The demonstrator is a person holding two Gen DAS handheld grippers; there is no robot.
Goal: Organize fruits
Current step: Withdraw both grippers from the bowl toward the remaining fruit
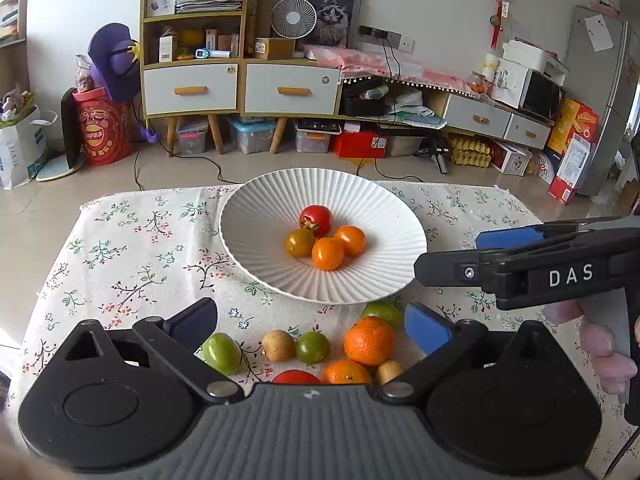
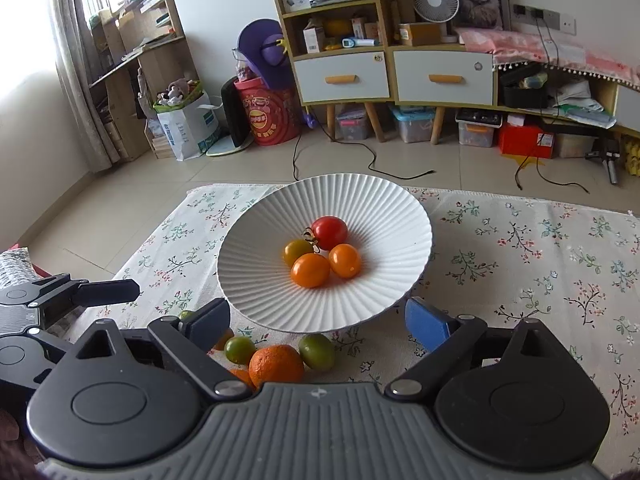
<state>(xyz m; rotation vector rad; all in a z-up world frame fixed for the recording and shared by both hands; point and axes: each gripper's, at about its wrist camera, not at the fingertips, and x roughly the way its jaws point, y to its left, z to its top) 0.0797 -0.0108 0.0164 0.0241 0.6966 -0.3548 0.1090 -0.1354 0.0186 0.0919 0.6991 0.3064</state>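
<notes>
A white ribbed plate point(image 1: 256, 200) point(image 2: 248, 232) stands mid-table with a red tomato point(image 1: 318, 219) point(image 2: 330, 232) and three orange-yellow cherry tomatoes point(image 1: 327, 254) point(image 2: 310, 270) in it. In front of it lie loose fruits: a tangerine point(image 1: 369, 341) point(image 2: 276, 366), green fruits point(image 1: 221, 353) point(image 2: 317, 351), a brown fruit point(image 1: 279, 345) and another red tomato point(image 1: 296, 377). My left gripper point(image 1: 312, 322) hovers open above these, holding nothing. The right gripper point(image 2: 318, 323) point(image 1: 472, 254) is open too, at the plate's near right rim, empty. The left gripper's finger point(image 2: 108, 292) shows at the left of the right wrist view.
A floral tablecloth point(image 1: 132, 248) covers the table, whose far edge lies just behind the plate. A hand point(image 1: 600, 344) holds the right gripper's handle. Beyond are floor, cables, a shelf unit point(image 1: 192, 40) and storage boxes.
</notes>
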